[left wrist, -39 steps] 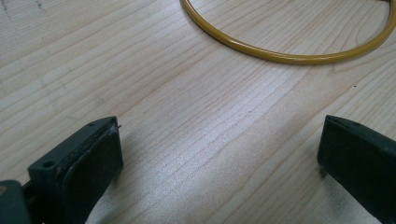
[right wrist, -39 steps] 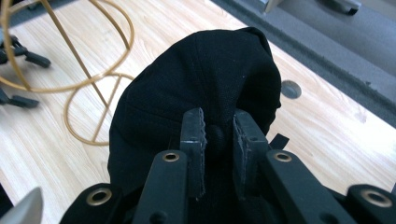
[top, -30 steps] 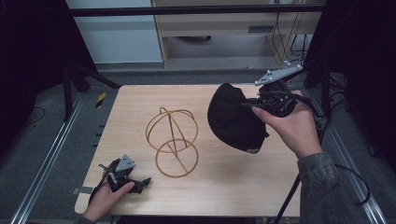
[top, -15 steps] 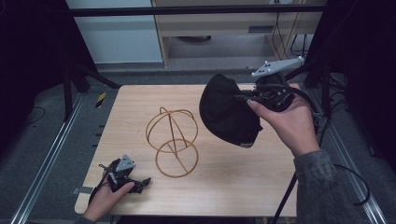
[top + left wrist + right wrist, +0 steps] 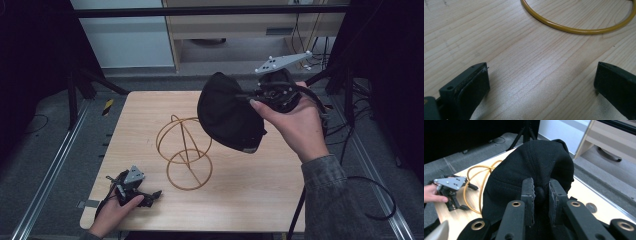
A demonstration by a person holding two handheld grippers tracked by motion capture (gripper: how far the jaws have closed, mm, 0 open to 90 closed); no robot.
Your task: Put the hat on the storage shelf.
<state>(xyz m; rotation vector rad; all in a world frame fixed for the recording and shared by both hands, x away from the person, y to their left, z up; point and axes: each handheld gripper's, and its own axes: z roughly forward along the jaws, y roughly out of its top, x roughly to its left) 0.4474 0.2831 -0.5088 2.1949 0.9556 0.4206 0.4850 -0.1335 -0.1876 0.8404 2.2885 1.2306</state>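
Note:
A black cap (image 5: 227, 112) hangs in the air above the right half of the wooden table (image 5: 250, 195), pinched at its back by my right gripper (image 5: 257, 97). Its jaws are shut on a fold of the cap's fabric (image 5: 540, 192). A yellow wire stand (image 5: 184, 152), made of hoops on a ring base, sits upright at the table's middle, just left of and below the cap. My left gripper (image 5: 150, 195) rests open on the table near the front left corner. The stand's ring base (image 5: 576, 23) lies ahead of its spread fingertips (image 5: 475, 83).
A metal frame rail (image 5: 50, 165) runs along the table's left side, with a yellow-black marker (image 5: 107, 106) beside it. Cables trail on the floor at the right (image 5: 370, 200). A light wooden cabinet (image 5: 240, 25) stands behind the table.
My right gripper has lifted the cap and carried it left, toward the wire stand. The left gripper has stayed put on the table.

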